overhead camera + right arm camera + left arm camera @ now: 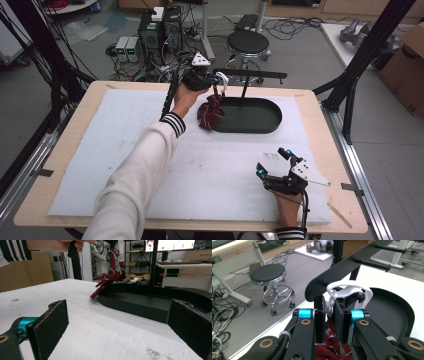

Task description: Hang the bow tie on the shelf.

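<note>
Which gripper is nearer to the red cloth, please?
Left. The left gripper holds the red cloth by its white loop at the rack; the right gripper rests open, well short of it.

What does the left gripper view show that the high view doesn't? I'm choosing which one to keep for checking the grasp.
Left gripper view alone: the left gripper shut on the white loop, which is slung over a peg of the black rack.
High view alone: the right gripper open near the table front, and the whole dark red cloth hanging at the tray edge.
Both: rack, tray, stool.
</note>
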Demonstrator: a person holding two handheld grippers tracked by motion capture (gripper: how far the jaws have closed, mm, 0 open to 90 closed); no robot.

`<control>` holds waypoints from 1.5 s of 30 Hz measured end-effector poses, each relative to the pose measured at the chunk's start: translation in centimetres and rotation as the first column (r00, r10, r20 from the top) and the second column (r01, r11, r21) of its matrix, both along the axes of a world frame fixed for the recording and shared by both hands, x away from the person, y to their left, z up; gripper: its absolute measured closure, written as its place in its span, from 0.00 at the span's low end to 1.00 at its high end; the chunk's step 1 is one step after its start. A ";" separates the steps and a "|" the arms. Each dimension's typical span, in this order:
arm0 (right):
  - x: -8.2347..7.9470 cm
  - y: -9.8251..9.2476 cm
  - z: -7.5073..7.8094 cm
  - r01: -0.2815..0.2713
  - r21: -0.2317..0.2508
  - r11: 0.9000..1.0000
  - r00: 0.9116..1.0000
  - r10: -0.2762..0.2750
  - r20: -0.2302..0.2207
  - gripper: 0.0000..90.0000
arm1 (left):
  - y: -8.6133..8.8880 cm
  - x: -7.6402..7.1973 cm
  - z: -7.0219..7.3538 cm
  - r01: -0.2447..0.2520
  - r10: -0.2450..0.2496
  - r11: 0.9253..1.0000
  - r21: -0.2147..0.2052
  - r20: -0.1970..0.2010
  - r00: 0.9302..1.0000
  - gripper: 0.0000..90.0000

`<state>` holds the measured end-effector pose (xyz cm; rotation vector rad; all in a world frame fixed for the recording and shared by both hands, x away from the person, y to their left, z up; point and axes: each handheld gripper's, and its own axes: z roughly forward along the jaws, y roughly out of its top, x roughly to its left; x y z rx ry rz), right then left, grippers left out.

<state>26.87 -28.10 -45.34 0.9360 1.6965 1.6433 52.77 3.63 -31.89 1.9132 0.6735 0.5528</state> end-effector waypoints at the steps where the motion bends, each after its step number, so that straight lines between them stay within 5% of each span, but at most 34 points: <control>1: 0.0 0.0 0.0 0.000 0.000 1.000 1.000 0.000 -0.001 0.03 | 0.0 0.0 -0.1 0.000 0.000 1.000 -0.003 -0.003 1.000 0.89; 8: 0.0 0.0 0.0 0.000 0.003 1.000 1.000 0.000 -0.002 0.03 | -0.1 0.1 -0.8 -0.012 0.012 1.000 0.016 -0.021 1.000 0.71; 11: 0.0 0.0 0.0 -0.001 0.000 1.000 1.000 0.001 0.000 0.03 | -0.1 0.1 -1.2 -0.013 0.014 1.000 0.017 -0.036 0.999 0.50; 13: 0.0 0.0 0.0 0.000 0.001 1.000 1.000 0.000 0.000 0.03 | 0.1 0.0 -1.5 -0.011 0.012 1.000 0.014 -0.038 0.999 0.45; 14: 0.0 0.0 0.0 0.000 0.000 1.000 1.000 0.000 0.002 0.03 | 0.3 -0.1 -1.6 -0.012 0.012 1.000 0.003 -0.033 0.999 0.34; 17: 0.0 0.0 0.0 -0.002 0.000 1.000 1.000 0.002 0.001 0.03 | 1.1 -0.4 -2.1 -0.004 0.003 1.000 -0.031 -0.024 1.000 0.23; 24: 0.0 0.0 0.0 -0.005 -0.002 1.000 1.000 0.005 0.005 0.03 | 4.1 -2.9 -3.4 0.037 -0.037 0.992 -0.123 0.001 0.999 0.16; 33: 0.0 -0.1 0.0 -0.006 0.002 1.000 1.000 0.006 0.012 0.03 | 10.0 -8.7 -5.0 0.074 -0.066 0.975 -0.210 0.042 0.997 0.16; 40: -0.2 -0.1 -0.1 -0.007 0.010 1.000 1.000 0.007 0.023 0.03 | 15.8 -15.0 -5.7 0.032 0.010 0.957 -0.288 0.145 0.989 0.16; 45: -0.2 -0.1 -0.1 -0.004 0.008 1.000 1.000 0.003 0.019 0.03 | 19.2 -19.1 -7.1 0.007 0.051 0.947 -0.322 0.174 0.983 0.16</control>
